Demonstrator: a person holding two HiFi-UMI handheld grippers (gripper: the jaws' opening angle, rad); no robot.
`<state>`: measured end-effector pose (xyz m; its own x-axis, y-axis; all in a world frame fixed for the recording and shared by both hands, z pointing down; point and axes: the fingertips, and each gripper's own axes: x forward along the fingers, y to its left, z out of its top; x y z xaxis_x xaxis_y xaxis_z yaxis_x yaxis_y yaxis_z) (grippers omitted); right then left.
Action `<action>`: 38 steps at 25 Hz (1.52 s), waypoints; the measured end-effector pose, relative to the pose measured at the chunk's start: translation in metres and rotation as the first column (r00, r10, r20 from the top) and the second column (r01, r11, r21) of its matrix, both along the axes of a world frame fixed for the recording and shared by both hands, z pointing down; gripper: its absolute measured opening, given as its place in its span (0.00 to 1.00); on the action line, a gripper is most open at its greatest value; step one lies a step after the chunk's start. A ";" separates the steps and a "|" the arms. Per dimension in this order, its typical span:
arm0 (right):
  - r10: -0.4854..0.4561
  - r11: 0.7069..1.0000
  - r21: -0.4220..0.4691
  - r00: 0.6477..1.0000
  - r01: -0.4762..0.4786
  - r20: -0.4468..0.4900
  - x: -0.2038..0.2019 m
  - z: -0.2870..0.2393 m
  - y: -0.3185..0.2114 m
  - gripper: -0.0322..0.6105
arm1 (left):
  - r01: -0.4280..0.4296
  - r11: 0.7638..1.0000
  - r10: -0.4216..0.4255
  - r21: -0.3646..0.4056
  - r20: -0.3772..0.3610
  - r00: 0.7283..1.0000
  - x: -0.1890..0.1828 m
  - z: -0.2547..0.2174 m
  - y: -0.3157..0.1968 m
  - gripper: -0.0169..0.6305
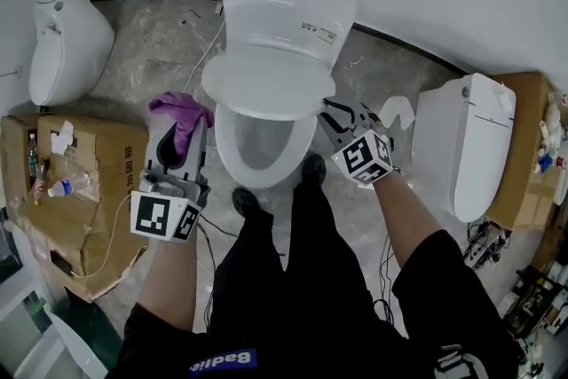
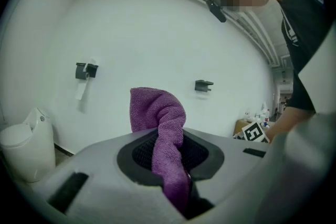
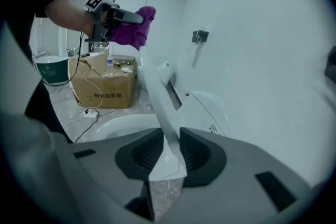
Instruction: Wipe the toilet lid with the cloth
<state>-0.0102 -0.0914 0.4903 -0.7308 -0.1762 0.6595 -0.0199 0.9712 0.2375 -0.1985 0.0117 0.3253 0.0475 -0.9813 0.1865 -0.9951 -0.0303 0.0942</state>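
- Head view: I see the white toilet (image 1: pixel 288 4) against the wall, with its toilet lid (image 1: pixel 266 80) lifted partway over the open bowl (image 1: pixel 262 142). My right gripper (image 1: pixel 333 115) meets the lid's right rim, and its marker cube (image 1: pixel 362 157) is just below. My left gripper (image 1: pixel 185 138) sits just beside the lid's left edge with the purple cloth (image 1: pixel 182 111) bunched at its tip. I cannot tell whether cloth and lid touch. A cardboard box (image 1: pixel 80 191) lies at the left. A second toilet (image 1: pixel 67 40) stands beyond the box, and a third toilet (image 1: pixel 470 142) stands at the right.
- Left gripper view: the jaws of the left gripper (image 2: pixel 169 153) are clamped tight on the cloth (image 2: pixel 157 113). The cloth runs up between them and flops over in a fold above. Behind it is a plain white wall with a dark bracket (image 2: pixel 203 85).
- Right gripper view: the right gripper (image 3: pixel 168 152) has its jaws pinched on the thin edge of the toilet lid (image 3: pixel 157 86). The lid rises tilted from the jaws toward the upper left, and the toilet seat (image 3: pixel 123 124) lies under it. Farther off, the left gripper (image 3: pixel 135 18) holds the cloth (image 3: pixel 131 34) near the lid's top edge. The cardboard box (image 3: pixel 102 84) is on the floor behind.
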 end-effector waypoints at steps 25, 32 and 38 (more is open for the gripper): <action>0.213 0.861 -0.487 0.974 -0.148 0.080 0.004 0.076 0.108 0.09 | -0.157 0.987 0.157 -0.028 -0.013 0.988 0.081 0.000 0.005 0.15; 0.277 0.850 -0.490 0.955 -0.195 0.101 0.005 0.108 0.127 0.09 | -0.217 0.971 0.213 -0.102 -0.055 0.976 0.066 0.069 0.001 0.15; 0.310 0.860 -0.436 0.950 -0.264 0.036 0.010 0.137 0.147 0.09 | -0.299 0.938 0.294 -0.176 -0.054 0.954 0.046 0.122 -0.002 0.15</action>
